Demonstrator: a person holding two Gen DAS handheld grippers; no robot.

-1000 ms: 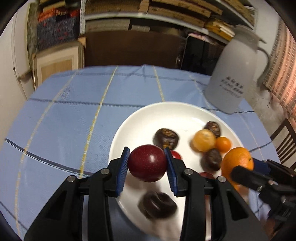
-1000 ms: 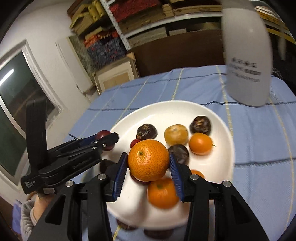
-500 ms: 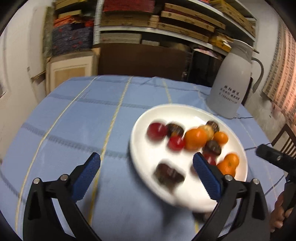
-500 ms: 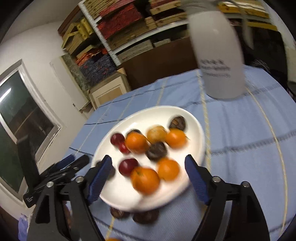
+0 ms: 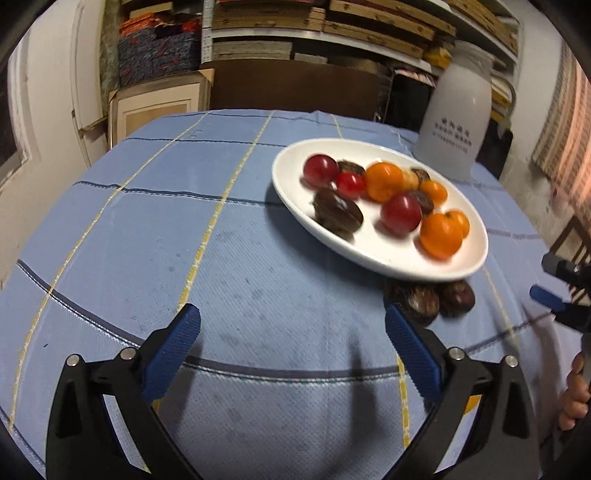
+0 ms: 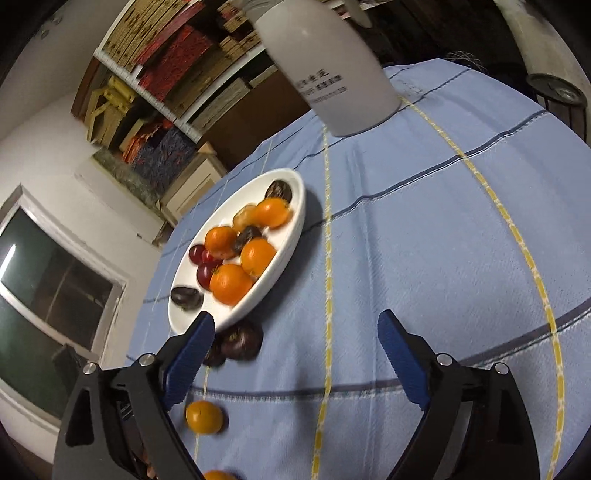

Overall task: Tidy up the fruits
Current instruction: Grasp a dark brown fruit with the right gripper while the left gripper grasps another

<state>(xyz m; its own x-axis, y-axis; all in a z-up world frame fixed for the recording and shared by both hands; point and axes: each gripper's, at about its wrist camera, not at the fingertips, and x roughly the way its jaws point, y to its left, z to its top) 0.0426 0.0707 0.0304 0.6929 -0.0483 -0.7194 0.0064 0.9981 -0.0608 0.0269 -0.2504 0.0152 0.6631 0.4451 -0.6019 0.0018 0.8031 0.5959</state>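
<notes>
- Left gripper (image 5: pixel 291 332): jaws wide, empty; plate (image 5: pixel 295 192) of fruit lay beyond its right jaw.
- Right gripper (image 6: pixel 295 332): jaws opening, empty; orange (image 6: pixel 204 417) below its left jaw.
- Between pickups, I judged; next, reach for a loose fruit.

Setting: a domestic room, most likely a dining corner doubling as storage. Evidence follows.

- The bench (image 5: pixel 155 229) is round and covered by a blue woven cloth with yellow and dark grid lines.
- A white plate (image 5: pixel 369 254) of fruit and a pale thermos jug (image 5: pixel 456 122) with printed lettering stand on it.
- Wall shelves (image 5: pixel 332 26) behind the bench carry stacked flat boxes and folded patterned textiles; their exact contents cannot be read through the blur.
- A wooden cabinet (image 5: pixel 155 107) sits on the floor below the shelves.
- A dark window (image 6: pixel 48 280) in a white frame is set in a plain white wall.
- A wooden chair back (image 5: pixel 569 236) shows at the bench edge.
</notes>
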